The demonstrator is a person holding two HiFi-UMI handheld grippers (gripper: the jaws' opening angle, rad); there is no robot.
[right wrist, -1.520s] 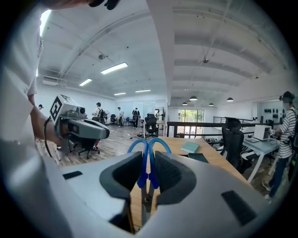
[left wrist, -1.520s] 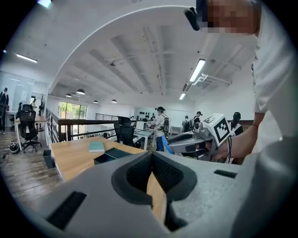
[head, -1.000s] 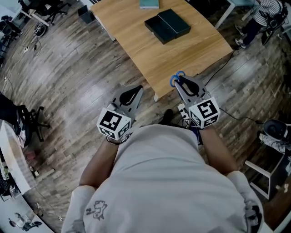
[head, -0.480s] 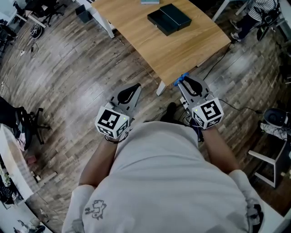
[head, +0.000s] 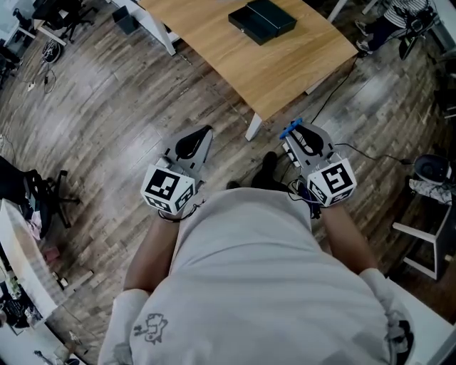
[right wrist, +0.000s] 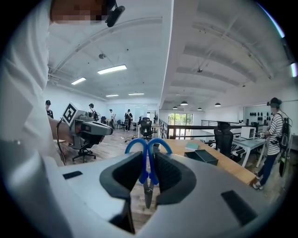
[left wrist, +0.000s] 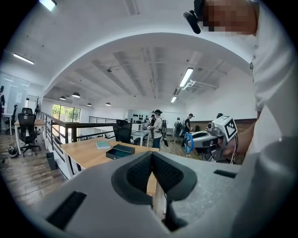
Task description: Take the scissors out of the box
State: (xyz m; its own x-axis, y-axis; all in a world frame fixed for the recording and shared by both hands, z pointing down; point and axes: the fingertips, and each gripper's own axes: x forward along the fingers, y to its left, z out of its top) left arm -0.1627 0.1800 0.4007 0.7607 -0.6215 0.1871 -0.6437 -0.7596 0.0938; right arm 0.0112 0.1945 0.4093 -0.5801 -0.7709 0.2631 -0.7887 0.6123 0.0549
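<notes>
Right gripper clamped on blue-handled scissors, blades hanging; black box well apart at 12 o'clock. Left gripper closed, empty. Risk: the scissors could pivot or slip from the handle-only grip.

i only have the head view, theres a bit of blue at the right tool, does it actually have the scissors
observer: yes, the right tool is clamped on the scissors, pads pressing the blue handles
operator: which way do the blades point
observer: back toward the tool's body, with the handle loops sticking out past the tips
operator: anything in the left one
observer: no, the left tool is shut with nothing between its pads
</notes>
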